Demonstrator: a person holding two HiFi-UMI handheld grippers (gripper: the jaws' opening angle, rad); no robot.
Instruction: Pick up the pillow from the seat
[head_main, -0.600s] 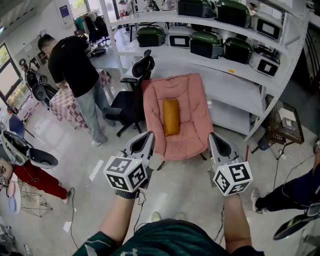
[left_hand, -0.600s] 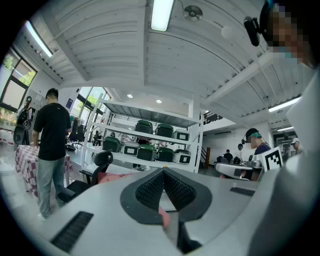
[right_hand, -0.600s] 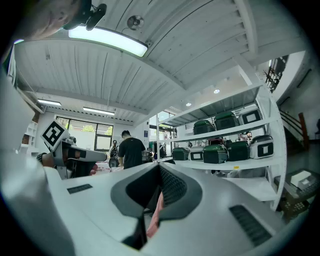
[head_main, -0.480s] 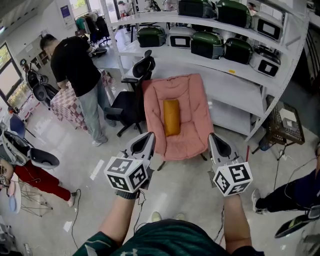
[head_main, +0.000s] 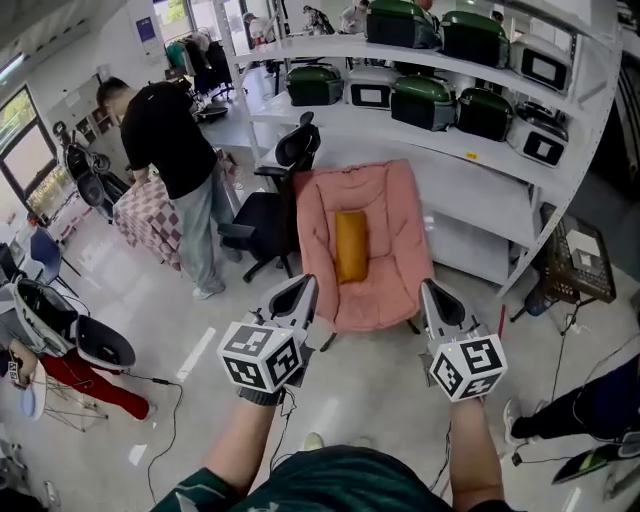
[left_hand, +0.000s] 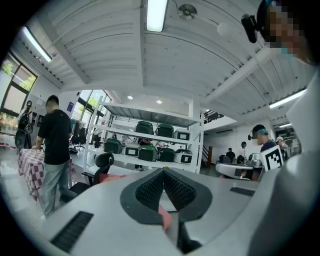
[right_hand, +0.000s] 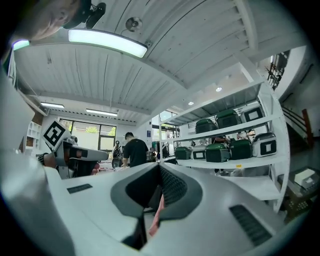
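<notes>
An orange pillow (head_main: 350, 245) lies lengthwise on the seat of a pink cushioned chair (head_main: 385, 285) in front of the white shelving. In the head view my left gripper (head_main: 303, 287) and right gripper (head_main: 431, 289) are held side by side above the floor, short of the chair's front edge, and point at it. Both are shut with nothing between the jaws. The left gripper view shows its jaws (left_hand: 163, 171) closed to a point, with a strip of the pink chair (left_hand: 111, 177) beyond. The right gripper's jaws (right_hand: 160, 166) also meet at the tip.
A black office chair (head_main: 265, 215) stands just left of the pink chair. A person in a black shirt (head_main: 175, 150) stands by a checkered table (head_main: 150, 215). White shelves (head_main: 450, 150) carry green appliances. A wire basket (head_main: 575, 275) is at the right, and another person's legs (head_main: 590, 390) at the lower right.
The head view has shifted, so the chair and pillow sit slightly lower and further right. The person in black appears further right. Both grippers stay shut and side by side.
</notes>
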